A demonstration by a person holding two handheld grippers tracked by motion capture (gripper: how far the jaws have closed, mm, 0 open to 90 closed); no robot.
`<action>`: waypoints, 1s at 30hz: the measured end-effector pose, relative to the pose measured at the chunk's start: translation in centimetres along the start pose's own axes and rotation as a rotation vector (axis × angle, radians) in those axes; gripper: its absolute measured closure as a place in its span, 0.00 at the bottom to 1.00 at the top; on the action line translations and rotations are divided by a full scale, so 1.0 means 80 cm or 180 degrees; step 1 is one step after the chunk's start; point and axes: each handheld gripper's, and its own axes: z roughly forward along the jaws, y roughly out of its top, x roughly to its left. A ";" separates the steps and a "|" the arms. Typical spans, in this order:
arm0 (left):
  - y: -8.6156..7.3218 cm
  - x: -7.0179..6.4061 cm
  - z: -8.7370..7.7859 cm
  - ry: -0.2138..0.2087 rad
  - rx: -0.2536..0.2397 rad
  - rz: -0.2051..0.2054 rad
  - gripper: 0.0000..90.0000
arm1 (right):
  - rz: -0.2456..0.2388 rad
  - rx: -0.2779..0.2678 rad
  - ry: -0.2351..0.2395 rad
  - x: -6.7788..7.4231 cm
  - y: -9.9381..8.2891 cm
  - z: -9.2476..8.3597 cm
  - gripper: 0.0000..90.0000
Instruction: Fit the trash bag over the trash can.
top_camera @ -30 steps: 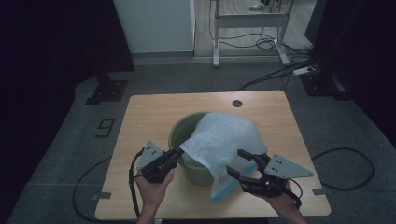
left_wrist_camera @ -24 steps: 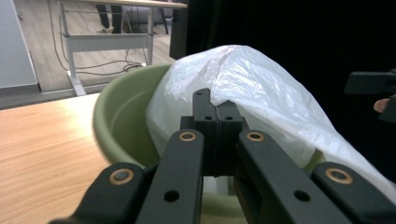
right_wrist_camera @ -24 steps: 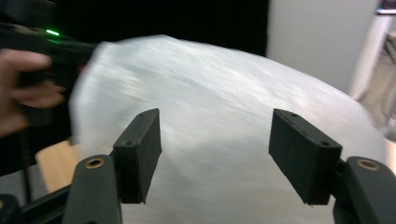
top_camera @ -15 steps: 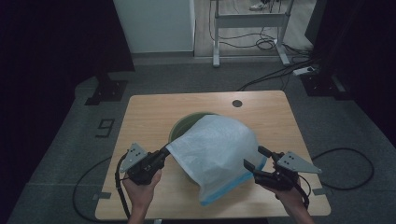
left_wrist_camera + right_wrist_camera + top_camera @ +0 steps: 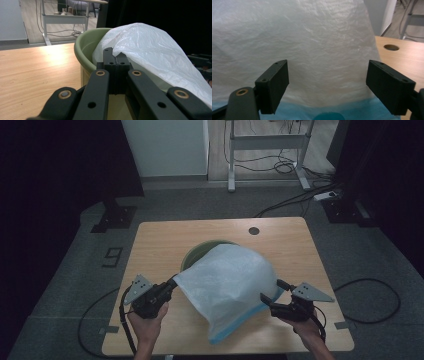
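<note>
While the wooden table (image 5: 160,245) carries the green bin (image 5: 196,254) near its middle, the white plastic bag (image 5: 230,285) lies draped over the bin's near rim, its blue-edged mouth hanging toward the person. Compared with a second ago the bag has spread wider and sunk lower over the bin. The left gripper (image 5: 171,285) has its jaws pinched tight on the bag's left edge. The right gripper (image 5: 271,292) has just been opening its jaws; they now stand wide with the bag in front of them, not pressed. The right side is likely released, so a fresh hold on the mouth seems due.
</note>
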 end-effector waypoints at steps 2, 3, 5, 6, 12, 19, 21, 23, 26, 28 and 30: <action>-0.001 0.002 0.001 -0.0008 0.0002 -0.0014 1.00 | 0.0021 0.0001 0.0043 -0.001 -0.003 0.005 0.20; -0.001 0.002 0.001 -0.0010 0.0006 -0.0011 1.00 | 0.0046 -0.0006 0.0096 -0.001 -0.003 0.009 0.20; -0.002 0.003 0.001 -0.0004 0.0009 -0.0019 1.00 | 0.0034 -0.0045 0.0154 -0.001 -0.001 0.015 0.20; -0.002 0.004 0.000 -0.0007 0.0005 -0.0024 1.00 | 0.0023 -0.0060 0.0177 0.000 0.000 0.017 0.21; -0.005 0.010 -0.002 -0.0044 0.0008 -0.0074 0.99 | -0.0051 -0.0098 0.0351 0.003 0.006 0.029 0.42; -0.008 0.015 -0.005 -0.0065 -0.0007 -0.0119 0.99 | -0.0056 -0.0145 0.0382 0.005 0.008 0.039 0.63; -0.009 0.015 -0.006 -0.0078 -0.0004 -0.0132 0.98 | -0.0054 -0.0157 0.0387 0.005 0.008 0.040 0.66; -0.009 0.015 -0.006 -0.0106 0.0024 -0.0124 0.90 | -0.0052 -0.0195 0.0341 0.006 0.009 0.041 0.69; -0.004 0.009 -0.016 -0.0051 -0.0117 -0.0089 0.63 | -0.0082 -0.0238 0.0241 0.009 0.013 0.037 0.67; 0.002 0.005 -0.024 -0.0047 -0.0112 0.0036 0.55 | -0.0090 -0.0241 0.0217 0.009 0.014 0.036 0.67; 0.009 0.005 -0.035 -0.0134 -0.0065 0.0138 0.36 | -0.0105 -0.0241 0.0182 0.009 0.019 0.032 0.67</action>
